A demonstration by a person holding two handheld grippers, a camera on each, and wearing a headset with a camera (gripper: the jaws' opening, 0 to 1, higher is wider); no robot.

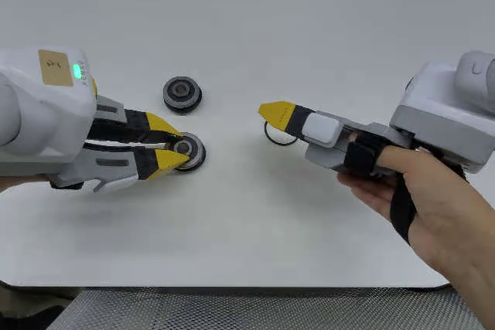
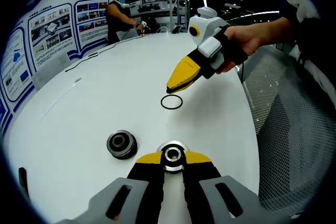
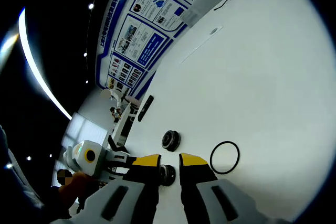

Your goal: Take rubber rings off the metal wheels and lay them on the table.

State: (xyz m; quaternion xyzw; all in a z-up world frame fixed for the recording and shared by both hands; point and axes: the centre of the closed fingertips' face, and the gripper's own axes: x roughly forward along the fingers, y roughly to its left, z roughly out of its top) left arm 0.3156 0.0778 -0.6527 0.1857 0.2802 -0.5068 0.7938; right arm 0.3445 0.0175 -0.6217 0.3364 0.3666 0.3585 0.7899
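Metal wheel [image 1: 195, 152], the nearer one, sits on the white table [image 1: 325, 28], clamped between the left gripper's [image 1: 186, 148] jaws. The right gripper [image 1: 271, 111] hangs above the tabletop, jaws slightly apart, holding nothing. A second wheel [image 1: 182, 93] stands free nearby. One rubber ring [image 2: 161, 102] lies flat just beside the right gripper's tip.

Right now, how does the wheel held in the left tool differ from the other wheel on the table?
The near wheel sits between the jaws of the left tool; the far wheel stands free, touched by nothing. The near wheel's rim looks bare and silvery in the left gripper view; the far wheel's rim is black, seemingly rubber-clad. Both lie flat on the white table.
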